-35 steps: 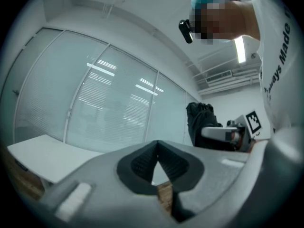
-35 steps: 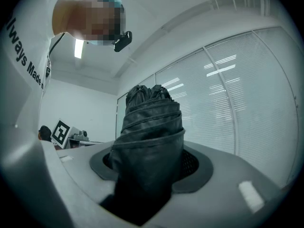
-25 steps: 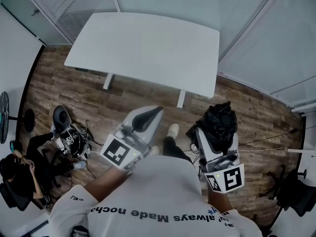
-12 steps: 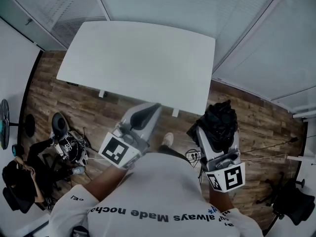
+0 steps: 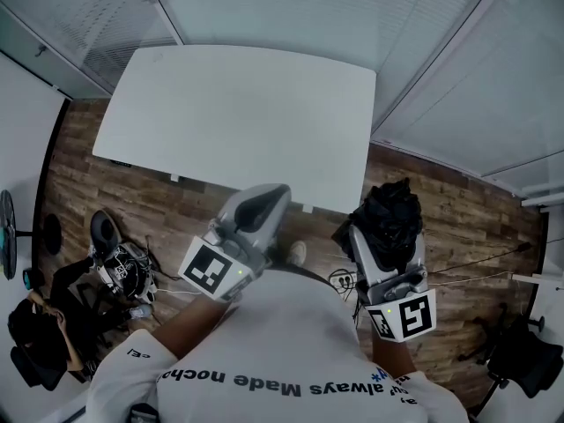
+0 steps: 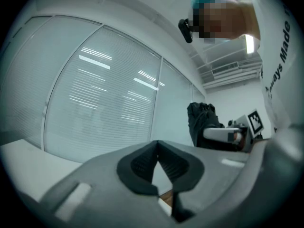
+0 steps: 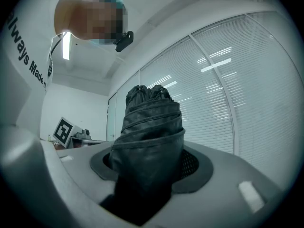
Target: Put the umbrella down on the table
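Right gripper [image 5: 386, 241] clamped on folded umbrella [image 5: 388, 208], left gripper [image 5: 260, 203] closed, empty, both near table [image 5: 238, 113] front edge

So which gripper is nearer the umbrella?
Right. The right gripper is shut on the umbrella. The left gripper, shut with nothing in it, is apart from the umbrella to its left, by the table's near edge.

Right tool [image 5: 389, 233] holds umbrella [image 5: 390, 210] (folded, black) near the table [image 5: 238, 117].
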Action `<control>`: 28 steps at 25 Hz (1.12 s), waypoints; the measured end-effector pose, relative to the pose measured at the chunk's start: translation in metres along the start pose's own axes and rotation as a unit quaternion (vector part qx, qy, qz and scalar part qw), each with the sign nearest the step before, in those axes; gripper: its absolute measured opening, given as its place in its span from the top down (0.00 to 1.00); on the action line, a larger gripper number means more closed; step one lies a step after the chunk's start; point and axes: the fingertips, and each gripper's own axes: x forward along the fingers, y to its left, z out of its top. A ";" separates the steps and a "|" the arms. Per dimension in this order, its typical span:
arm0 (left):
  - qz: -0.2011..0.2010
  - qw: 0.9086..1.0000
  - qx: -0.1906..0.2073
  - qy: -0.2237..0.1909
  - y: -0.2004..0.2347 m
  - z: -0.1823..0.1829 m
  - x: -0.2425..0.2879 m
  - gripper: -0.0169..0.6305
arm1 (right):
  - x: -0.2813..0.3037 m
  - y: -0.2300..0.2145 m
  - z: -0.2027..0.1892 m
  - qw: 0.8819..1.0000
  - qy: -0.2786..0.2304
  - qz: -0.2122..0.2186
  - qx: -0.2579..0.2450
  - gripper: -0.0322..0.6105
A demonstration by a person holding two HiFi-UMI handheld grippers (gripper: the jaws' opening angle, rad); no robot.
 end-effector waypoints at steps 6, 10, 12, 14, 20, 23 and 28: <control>-0.006 1.000 -0.006 -0.005 0.036 0.008 0.009 0.97 | 0.037 -0.001 0.002 1.000 0.002 -0.007 -0.006 0.55; -0.012 1.000 -0.008 -0.009 0.068 0.017 0.006 0.97 | 0.069 0.007 0.004 1.000 0.003 -0.016 -0.008 0.55; -0.014 1.000 -0.008 -0.005 0.086 0.018 0.003 0.97 | 0.083 0.013 0.006 1.000 0.002 -0.018 -0.009 0.55; -0.018 1.000 -0.007 -0.001 0.099 0.020 0.003 0.97 | 0.094 0.016 0.009 1.000 0.002 -0.021 -0.011 0.55; -0.026 1.000 -0.005 -0.003 0.126 0.022 0.008 0.97 | 0.121 0.018 0.003 1.000 0.009 -0.025 -0.010 0.55; -0.026 1.000 -0.009 0.000 0.130 0.020 0.009 0.97 | 0.128 0.014 -0.003 0.999 0.021 -0.026 -0.008 0.55; -0.027 1.000 -0.012 0.006 0.136 0.016 0.010 0.97 | 0.141 0.002 -0.020 0.998 0.053 -0.025 0.001 0.55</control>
